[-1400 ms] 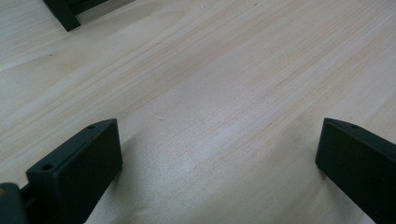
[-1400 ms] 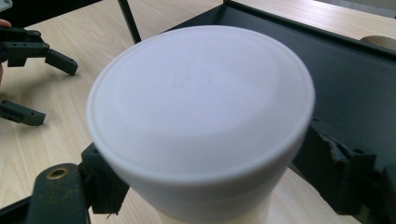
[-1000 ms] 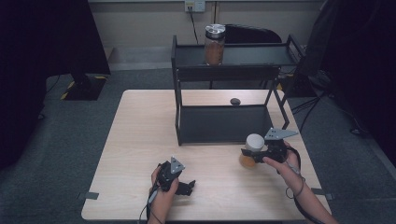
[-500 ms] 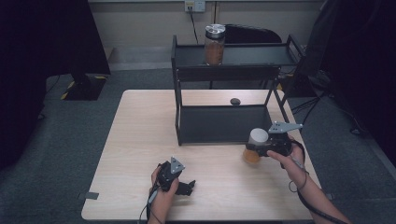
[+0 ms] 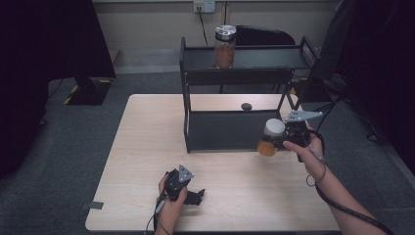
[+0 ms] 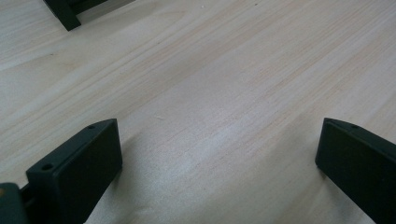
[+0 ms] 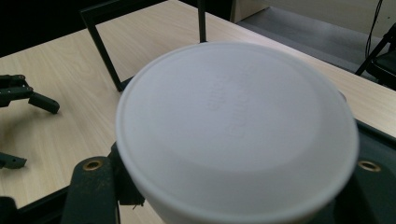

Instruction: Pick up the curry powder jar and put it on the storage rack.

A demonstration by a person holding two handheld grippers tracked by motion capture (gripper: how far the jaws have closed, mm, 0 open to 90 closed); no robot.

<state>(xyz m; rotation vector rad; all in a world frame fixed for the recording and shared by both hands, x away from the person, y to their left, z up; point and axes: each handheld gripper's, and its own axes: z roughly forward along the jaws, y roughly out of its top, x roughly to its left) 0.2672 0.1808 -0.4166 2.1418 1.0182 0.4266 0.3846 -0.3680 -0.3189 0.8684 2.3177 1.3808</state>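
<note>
My right gripper (image 5: 281, 140) is shut on a jar (image 5: 267, 147) with orange contents and a white lid (image 5: 274, 128), held above the table just right of the black rack's (image 5: 235, 129) front. In the right gripper view the white lid (image 7: 236, 126) looms close, and a black finger (image 7: 91, 186) shows at each side under it. A second jar (image 5: 225, 46) with a silver lid stands on the rack's top shelf. My left gripper (image 5: 194, 196) rests on the table near the front edge; its jaws stand wide open over bare wood (image 6: 217, 154).
A small dark round object (image 5: 246, 105) lies on the table (image 5: 147, 147) behind the rack's lower shelf. A corner of the rack (image 6: 65, 11) shows far off in the left gripper view. A cable (image 5: 337, 208) hangs from the right wrist.
My right gripper has lifted the jar off the table and carried it up and slightly toward the rack. The left gripper has stayed where it was.
</note>
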